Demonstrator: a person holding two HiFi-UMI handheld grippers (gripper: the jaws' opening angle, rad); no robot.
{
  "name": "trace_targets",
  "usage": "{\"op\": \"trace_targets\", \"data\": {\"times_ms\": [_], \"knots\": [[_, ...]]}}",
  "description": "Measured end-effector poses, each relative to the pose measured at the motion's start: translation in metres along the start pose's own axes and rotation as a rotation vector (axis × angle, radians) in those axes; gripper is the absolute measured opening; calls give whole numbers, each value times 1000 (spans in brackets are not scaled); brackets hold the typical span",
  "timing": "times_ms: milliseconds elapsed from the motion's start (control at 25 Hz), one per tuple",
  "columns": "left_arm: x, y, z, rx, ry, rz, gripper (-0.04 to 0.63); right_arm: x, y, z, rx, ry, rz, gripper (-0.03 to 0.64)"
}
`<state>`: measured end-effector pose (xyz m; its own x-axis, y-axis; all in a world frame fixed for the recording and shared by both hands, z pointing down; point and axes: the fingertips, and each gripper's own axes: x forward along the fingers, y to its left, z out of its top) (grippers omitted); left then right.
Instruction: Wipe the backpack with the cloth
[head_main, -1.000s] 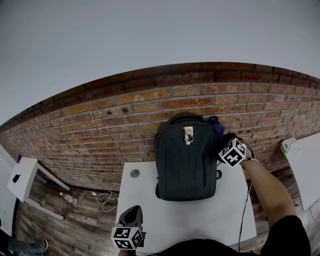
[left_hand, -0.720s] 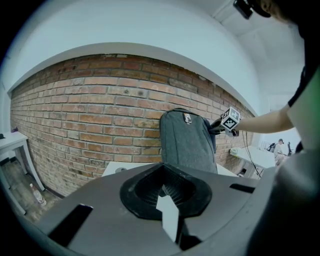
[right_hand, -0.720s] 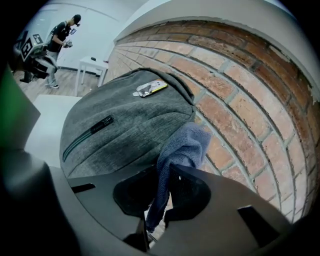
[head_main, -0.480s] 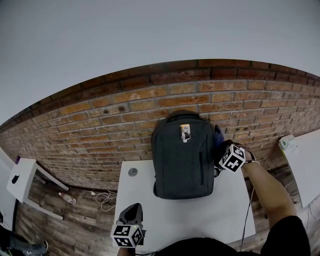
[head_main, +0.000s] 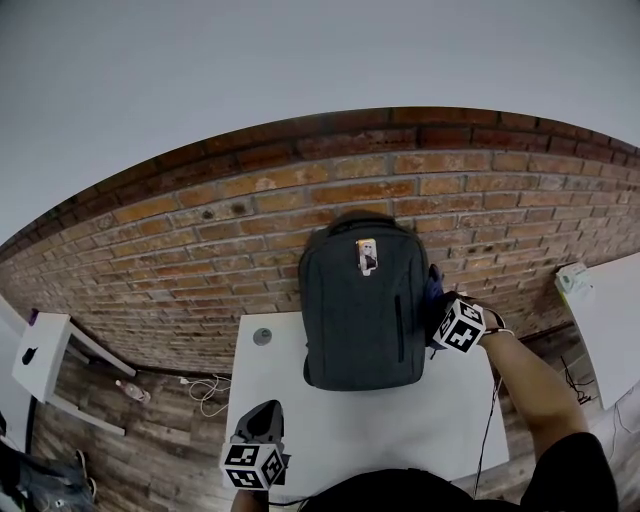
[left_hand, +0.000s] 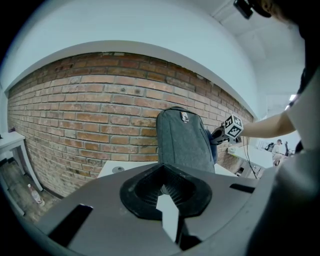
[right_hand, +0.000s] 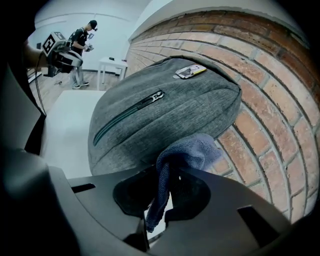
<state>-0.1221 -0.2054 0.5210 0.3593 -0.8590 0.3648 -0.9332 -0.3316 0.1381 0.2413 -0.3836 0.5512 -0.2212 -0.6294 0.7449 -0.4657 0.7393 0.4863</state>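
Right gripper (right_hand: 161, 197), clenched on the cloth (right_hand: 192, 149) at the backpack's (right_hand: 150, 117) right side, could tip it leftward by pressing hard.

— Left gripper (head_main: 265, 415)?
— Mine. Black moulded body, ribbed black throat (left_hand: 175, 185). Left cube (head_main: 255, 466) with black-and-white square markers.
— Right gripper (head_main: 437, 318)?
— Same black build. Right cube (head_main: 460, 326), same square markers. A thin dark cable (head_main: 488, 415) runs from it.
— Clothing?
— Black short sleeve (head_main: 560, 470) on my right arm, black top (head_main: 400, 492).
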Motion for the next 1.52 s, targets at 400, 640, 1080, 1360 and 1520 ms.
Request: {"op": "trace_targets", "data": {"times_ms": [400,640,1080,1360,1520], "knots": [[0,-1,3,13,-4,-9,-3,11,51,-25,7,32,87,40],[-1,-4,2,14,3,-17,-3,23,91,-49,27,75,154,40],[4,-10,-2,11,12,-29,-3,31,175,-83,54,129,283,40],[5,-7,-5,2,21,-25,-3,23,203,-62,65,56,323,40],[6,-7,-6,3,22,-30,-3,21,194,-57,137,26,315,40]]}}
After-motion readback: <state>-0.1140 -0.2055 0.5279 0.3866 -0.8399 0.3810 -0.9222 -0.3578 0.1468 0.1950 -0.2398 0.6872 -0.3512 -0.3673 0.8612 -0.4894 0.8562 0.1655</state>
